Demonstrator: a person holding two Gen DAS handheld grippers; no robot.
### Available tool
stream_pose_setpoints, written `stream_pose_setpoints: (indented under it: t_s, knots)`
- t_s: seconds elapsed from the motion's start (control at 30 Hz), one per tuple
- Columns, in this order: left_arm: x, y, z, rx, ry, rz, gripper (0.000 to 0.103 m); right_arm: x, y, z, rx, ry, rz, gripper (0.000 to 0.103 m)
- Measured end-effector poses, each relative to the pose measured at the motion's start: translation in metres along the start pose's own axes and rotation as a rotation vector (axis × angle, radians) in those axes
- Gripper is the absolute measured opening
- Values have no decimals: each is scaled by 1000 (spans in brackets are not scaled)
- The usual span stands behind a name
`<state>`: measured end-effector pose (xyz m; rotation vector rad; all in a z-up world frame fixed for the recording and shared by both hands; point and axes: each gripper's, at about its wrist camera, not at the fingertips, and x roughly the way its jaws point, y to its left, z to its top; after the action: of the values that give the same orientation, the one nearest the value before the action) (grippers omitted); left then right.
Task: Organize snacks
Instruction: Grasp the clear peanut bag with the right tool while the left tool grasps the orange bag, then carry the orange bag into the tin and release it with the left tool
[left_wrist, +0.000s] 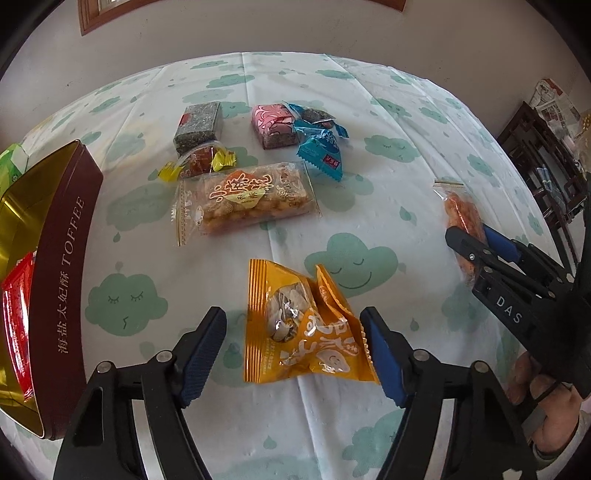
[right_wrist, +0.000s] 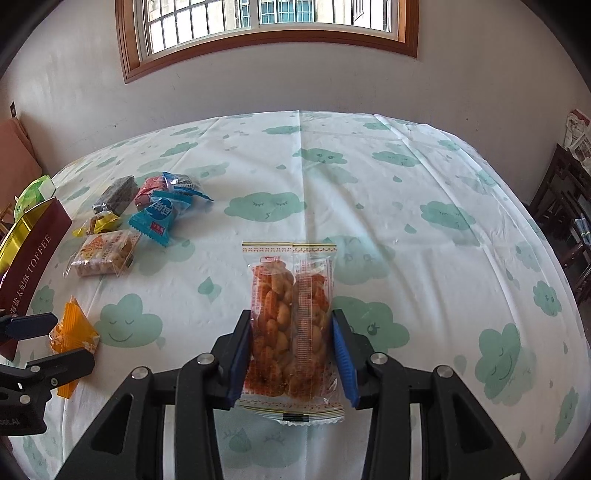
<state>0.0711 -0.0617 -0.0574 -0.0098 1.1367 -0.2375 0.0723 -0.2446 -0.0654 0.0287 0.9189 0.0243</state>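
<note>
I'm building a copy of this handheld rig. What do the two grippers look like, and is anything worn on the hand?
Both the left gripper and right gripper are black plastic linkages with silver pivot pins and ribbed blue finger pads. The right one carries white "DAS" lettering. A grey sleeve cuff shows at the person's hand.

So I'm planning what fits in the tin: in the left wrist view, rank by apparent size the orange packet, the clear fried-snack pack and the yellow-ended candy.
1. Orange packet, though nearest the camera
2. Clear fried-snack pack
3. Yellow-ended candy

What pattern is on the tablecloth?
White tablecloth printed with green smiling clouds and raindrops, clearest in the right wrist view.
</note>
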Motion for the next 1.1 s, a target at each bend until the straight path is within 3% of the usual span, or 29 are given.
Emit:
stream_pose_setpoints:
  t_s: [0.27, 0.73, 1.1]
  knots:
    - [-1, -1, -2, 23, -19, 24, 46, 0, 0, 0, 0, 0, 0, 42]
    - [-13, 13, -3, 6, -20, 17, 39, -1, 1, 0, -4, 1, -5, 42]
    - [-59, 45, 10, 0, -106, 53, 39, 0, 2, 0, -14, 3, -16, 42]
